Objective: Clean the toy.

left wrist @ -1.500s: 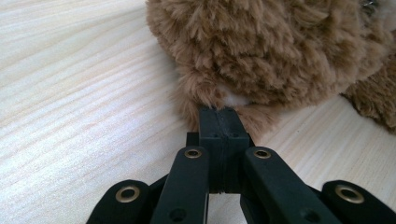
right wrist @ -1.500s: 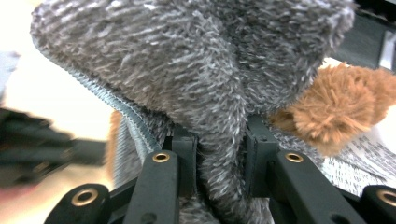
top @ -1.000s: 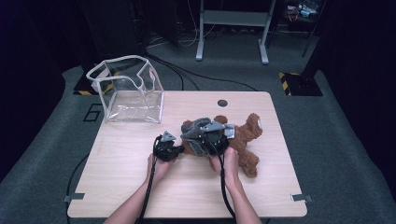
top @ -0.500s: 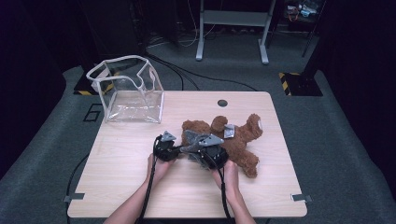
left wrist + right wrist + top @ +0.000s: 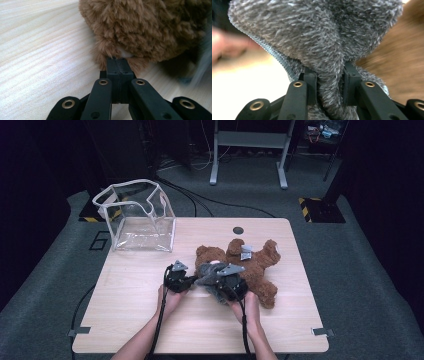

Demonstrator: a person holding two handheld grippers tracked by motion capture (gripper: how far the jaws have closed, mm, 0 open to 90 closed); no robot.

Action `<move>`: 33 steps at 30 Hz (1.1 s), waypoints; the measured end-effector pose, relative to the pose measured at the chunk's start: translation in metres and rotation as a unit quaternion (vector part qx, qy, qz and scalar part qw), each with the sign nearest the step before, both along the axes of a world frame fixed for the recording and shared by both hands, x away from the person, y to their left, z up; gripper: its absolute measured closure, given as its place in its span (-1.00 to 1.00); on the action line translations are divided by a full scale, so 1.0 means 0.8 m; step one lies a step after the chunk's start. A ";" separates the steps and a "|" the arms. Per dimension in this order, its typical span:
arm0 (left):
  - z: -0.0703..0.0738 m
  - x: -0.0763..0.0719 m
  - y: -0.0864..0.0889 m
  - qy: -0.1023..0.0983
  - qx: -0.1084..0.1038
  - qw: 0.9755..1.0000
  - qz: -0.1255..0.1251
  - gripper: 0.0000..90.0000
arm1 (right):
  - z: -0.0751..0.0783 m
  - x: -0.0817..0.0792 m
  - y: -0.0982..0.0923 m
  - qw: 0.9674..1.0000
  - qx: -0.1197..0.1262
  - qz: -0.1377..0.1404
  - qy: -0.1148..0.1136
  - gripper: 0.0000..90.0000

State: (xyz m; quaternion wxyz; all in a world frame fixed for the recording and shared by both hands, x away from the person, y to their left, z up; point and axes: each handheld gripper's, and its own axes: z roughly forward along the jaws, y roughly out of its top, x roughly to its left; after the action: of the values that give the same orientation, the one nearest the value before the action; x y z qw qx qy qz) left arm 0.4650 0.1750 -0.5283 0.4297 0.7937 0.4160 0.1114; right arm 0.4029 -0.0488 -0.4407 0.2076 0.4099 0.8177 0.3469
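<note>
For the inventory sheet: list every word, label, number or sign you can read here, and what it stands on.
No text can be read.
Tag on the teddy bear: a small pale tag, too small to read.
Grey fleece cloth: no print.
Clear bag: no print.

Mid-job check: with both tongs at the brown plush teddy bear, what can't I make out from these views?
- Grey fuzzy cloth: its full shape, bunched in the right tongs in the right gripper view.
- Brown plush teddy bear: its face, covered by cloth and tongs in the high view.
- Left tongs: whether fur is pinched; jaws shut against it.
</note>
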 end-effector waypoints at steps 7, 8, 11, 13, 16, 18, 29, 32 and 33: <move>0.000 0.000 0.000 0.000 0.005 1.000 -0.003 1.00 | 0.058 0.032 -0.019 0.996 -0.006 -0.050 -0.069 0.56; 0.000 -0.001 -0.001 0.001 -0.001 1.000 0.002 1.00 | 0.060 0.040 -0.015 0.996 -0.012 -0.052 -0.067 0.56; 0.000 0.000 0.000 0.000 0.004 1.000 -0.002 1.00 | 0.058 0.056 -0.006 0.996 -0.032 -0.053 -0.061 0.57; 0.000 -0.001 -0.001 -0.004 0.006 1.000 -0.002 1.00 | 0.045 0.083 0.005 0.994 -0.069 -0.076 -0.046 0.57; 0.001 -0.001 0.000 -0.002 0.007 1.000 -0.003 1.00 | 0.038 0.097 0.000 0.992 -0.072 -0.095 -0.035 0.57; 0.001 -0.001 -0.001 -0.003 0.005 1.000 -0.003 1.00 | 0.034 0.105 -0.007 0.992 -0.067 -0.105 -0.034 0.58; 0.000 -0.001 -0.004 -0.004 0.012 1.000 -0.001 0.95 | 0.044 0.147 -0.043 0.982 -0.076 -0.169 -0.030 0.58; 0.001 -0.002 -0.004 -0.012 0.017 1.000 -0.003 0.43 | 0.040 0.144 -0.042 0.983 -0.080 -0.166 -0.025 0.58; 0.001 -0.002 -0.004 -0.017 0.019 1.000 0.009 0.23 | 0.039 0.144 -0.042 0.983 -0.079 -0.163 -0.023 0.58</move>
State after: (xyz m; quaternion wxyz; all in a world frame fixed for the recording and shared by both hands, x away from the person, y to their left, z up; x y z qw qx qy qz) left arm 0.4633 0.1715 -0.5272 0.4206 0.7957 0.4138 0.1367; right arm 0.5180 -0.0825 -0.4097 0.3121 0.5120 0.7594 0.2526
